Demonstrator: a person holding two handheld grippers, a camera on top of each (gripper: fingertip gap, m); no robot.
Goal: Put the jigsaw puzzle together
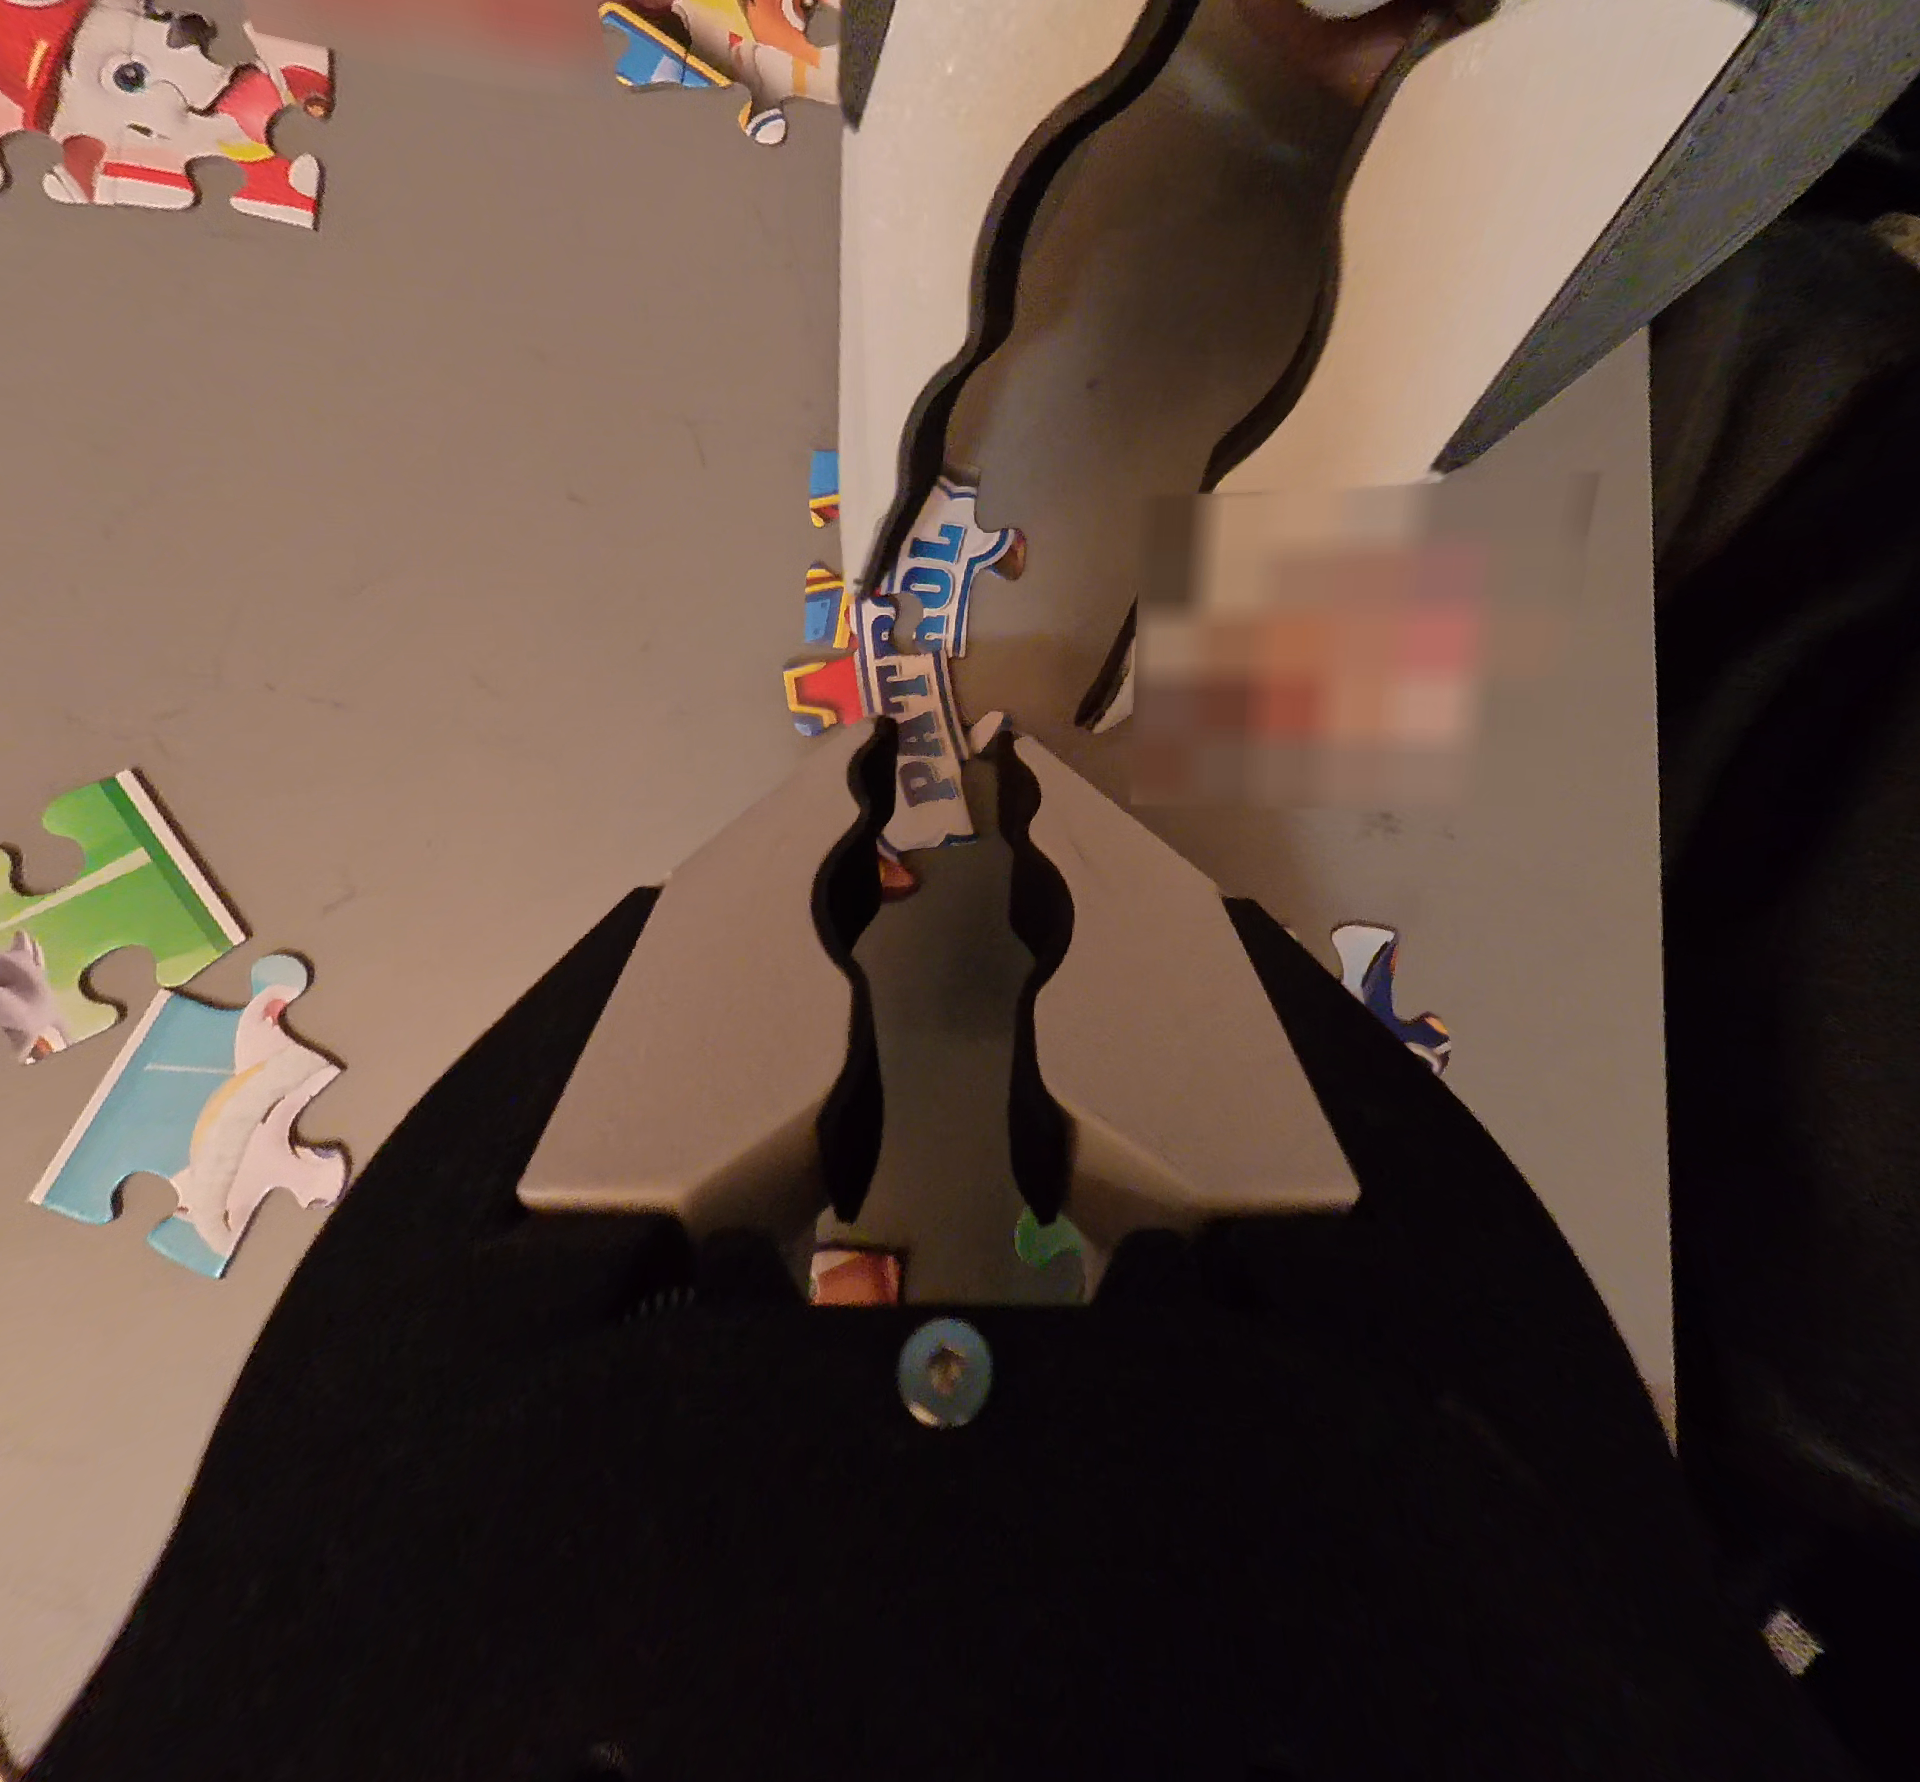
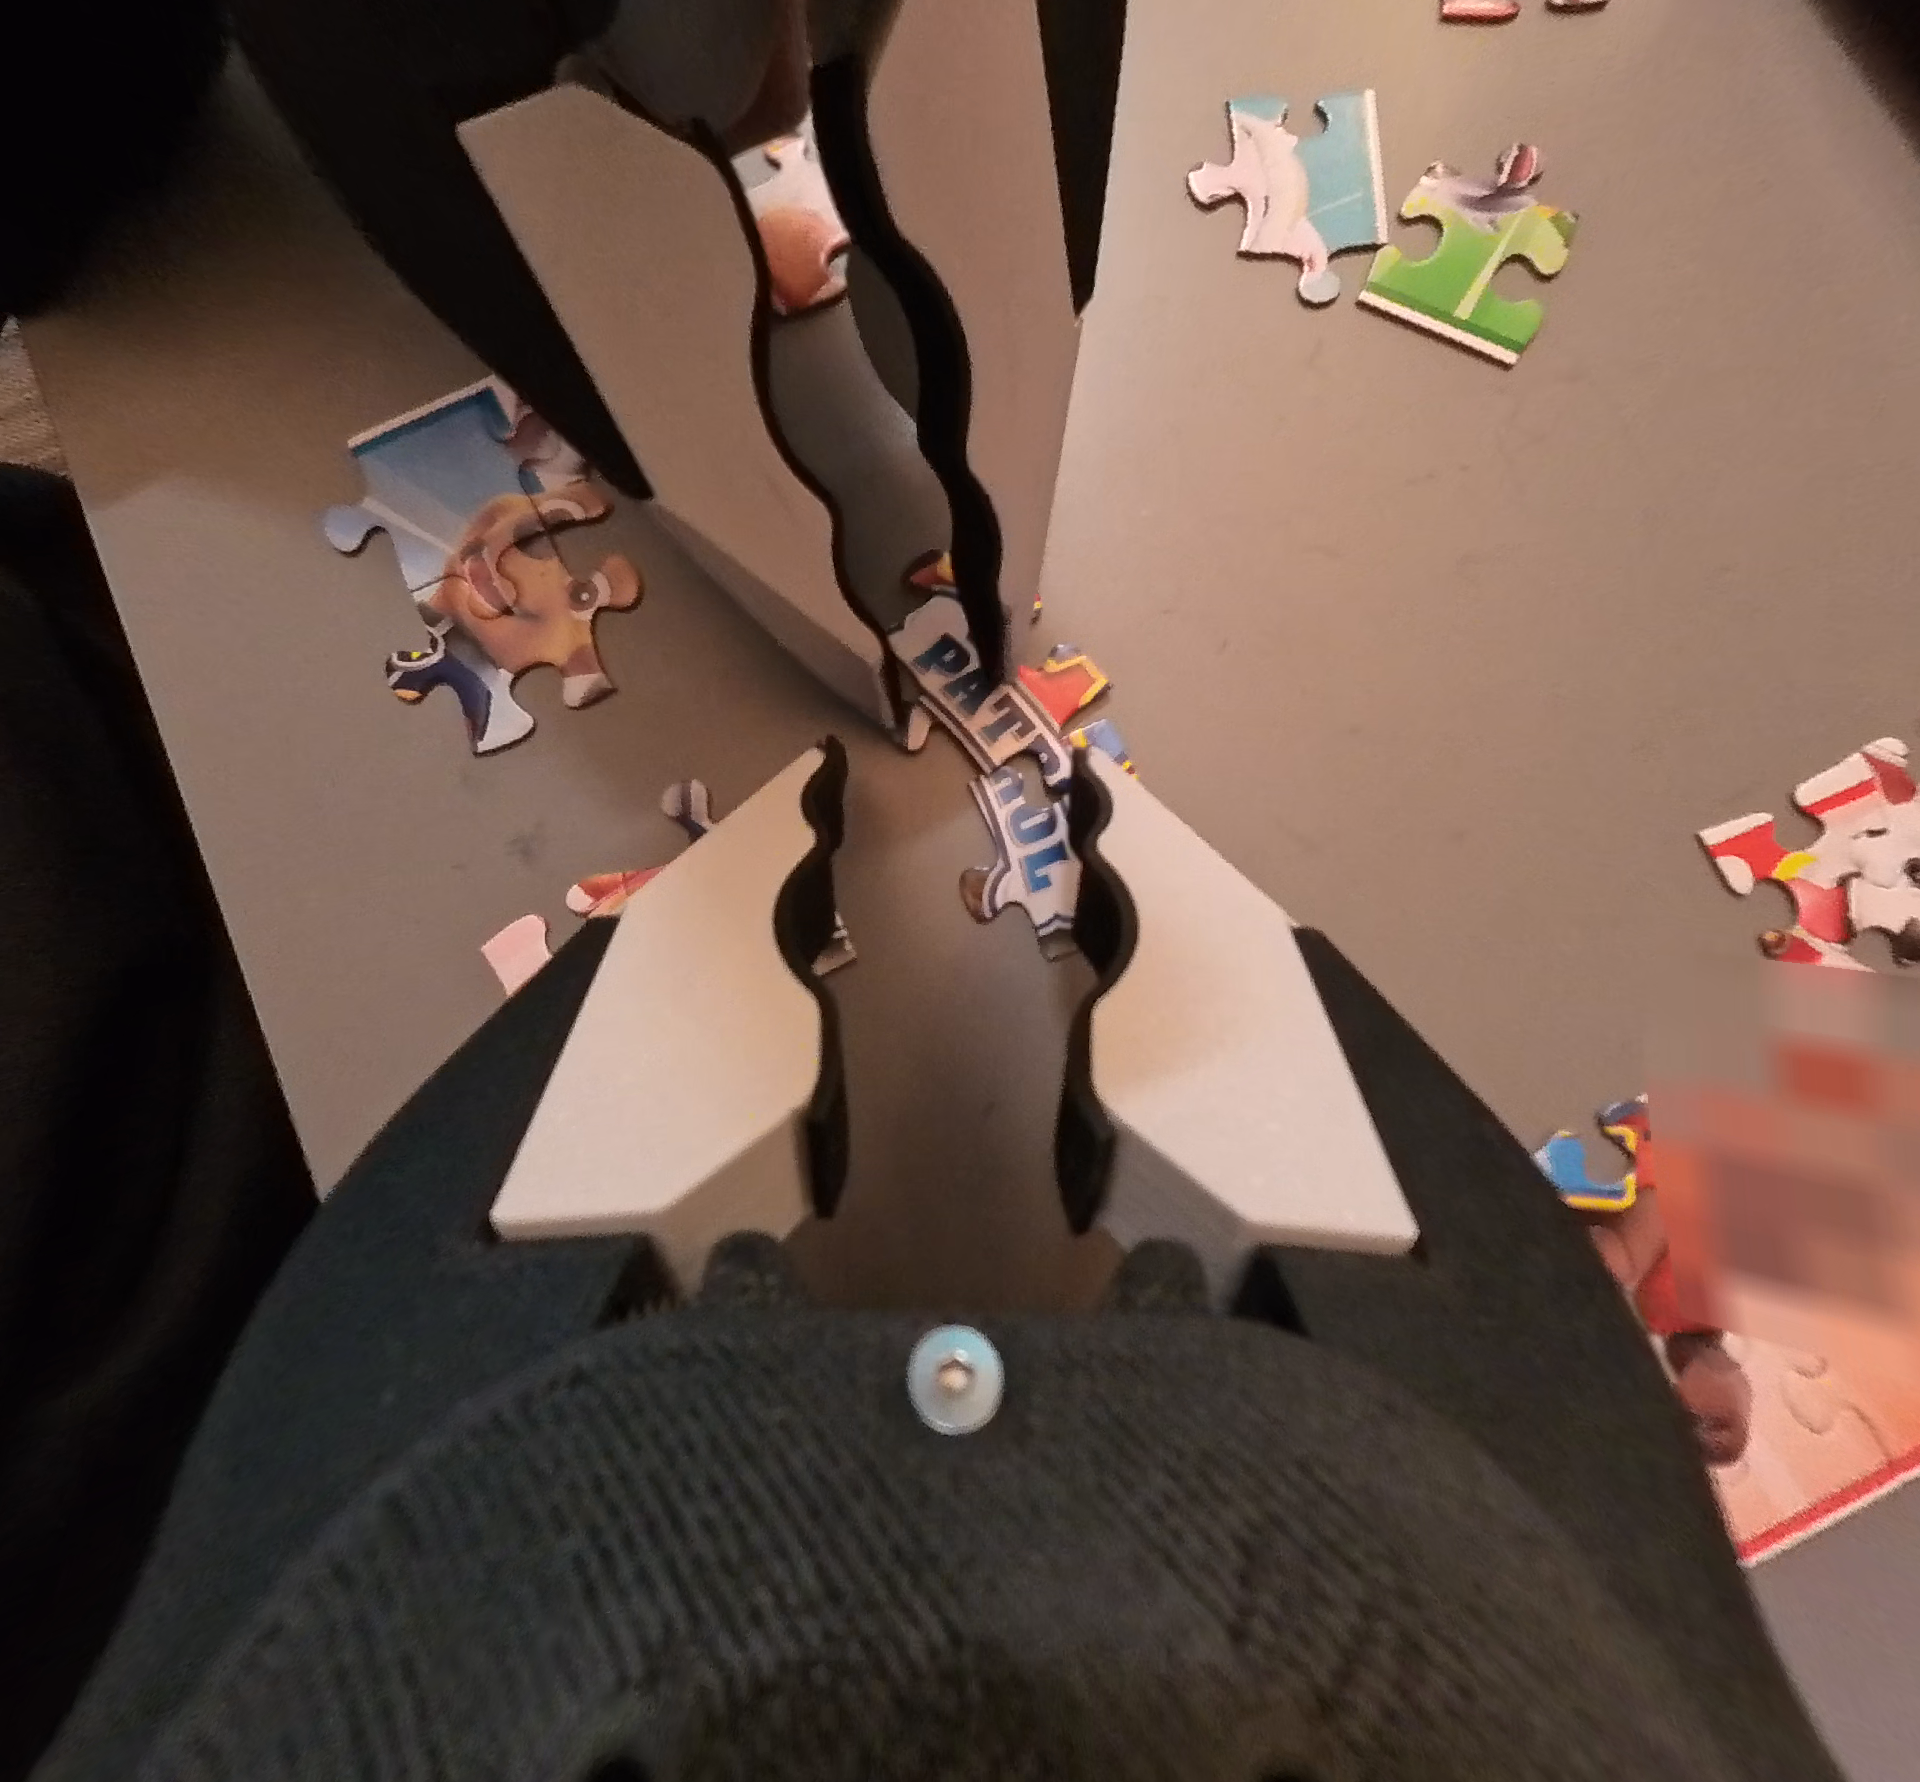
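Observation:
Two puzzle pieces with blue lettering on white lie on the grey table [image 1: 468, 485] and meet at a knob. My left gripper [image 1: 945, 745] stands over the nearer lettered piece [image 1: 930, 776], jaws a little apart. The piece shows through the gap and runs on under one finger, so the pads do not pinch it. The right wrist view shows the same gripper [image 2: 945, 683] on that piece [image 2: 940, 657]. My right gripper [image 2: 956, 766] is wide open. The second lettered piece [image 2: 1023, 859] lies flat against its right finger [image 2: 1101, 828]. This gripper [image 1: 997, 620] and piece [image 1: 940, 558] also show in the left wrist view.
Loose pieces lie around: red-and-white ones [image 1: 156, 91], a green one [image 1: 114, 891], a light blue one [image 1: 208, 1109]. A joined brown-and-blue group [image 2: 499, 558] lies left of the grippers. A red-edged printed sheet [image 2: 1766, 1483] lies at the right. The table ends at the dark edge [image 1: 1662, 901]. The grippers are tip to tip, or close to it.

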